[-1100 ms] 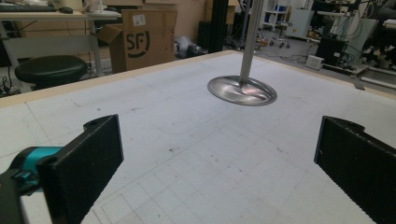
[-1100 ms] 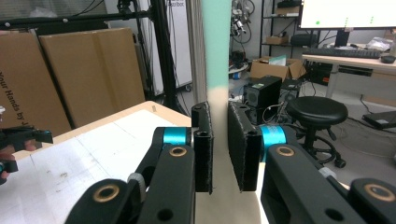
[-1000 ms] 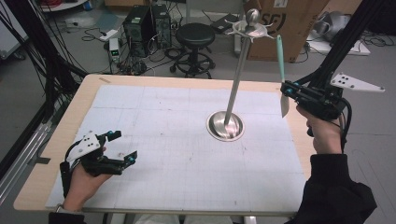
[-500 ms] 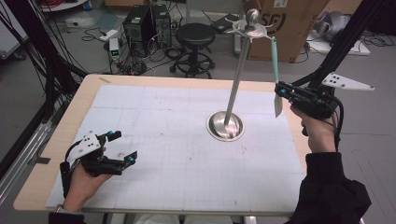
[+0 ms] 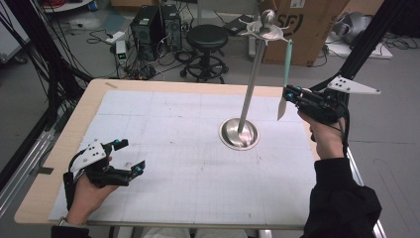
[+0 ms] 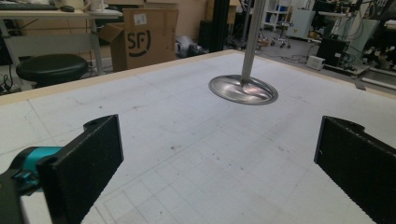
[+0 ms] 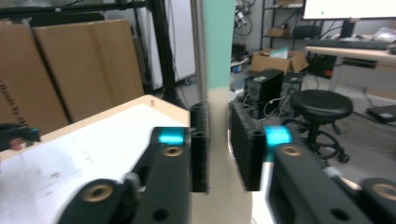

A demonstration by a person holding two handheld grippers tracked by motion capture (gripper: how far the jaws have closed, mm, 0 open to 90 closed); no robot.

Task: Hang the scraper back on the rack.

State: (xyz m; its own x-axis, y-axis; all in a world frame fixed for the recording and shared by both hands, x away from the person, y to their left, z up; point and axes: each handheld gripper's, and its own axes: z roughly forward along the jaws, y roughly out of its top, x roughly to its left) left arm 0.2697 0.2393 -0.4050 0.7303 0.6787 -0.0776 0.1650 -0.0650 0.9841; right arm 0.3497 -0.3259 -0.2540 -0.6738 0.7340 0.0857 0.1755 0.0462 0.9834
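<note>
While left tongs (image 5: 130,156) idle (open), right tongs (image 5: 287,94) shifted left, gripping spatula (image 5: 284,87).

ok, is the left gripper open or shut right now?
Open. The left gripper shows its two black jaws wide apart with bare gridded mat between them, holding nothing.

A light wooden table (image 5: 59,148) carries a white gridded mat (image 5: 188,168) over most of its top; a round metal stand base (image 5: 239,134) sits on the mat.
</note>
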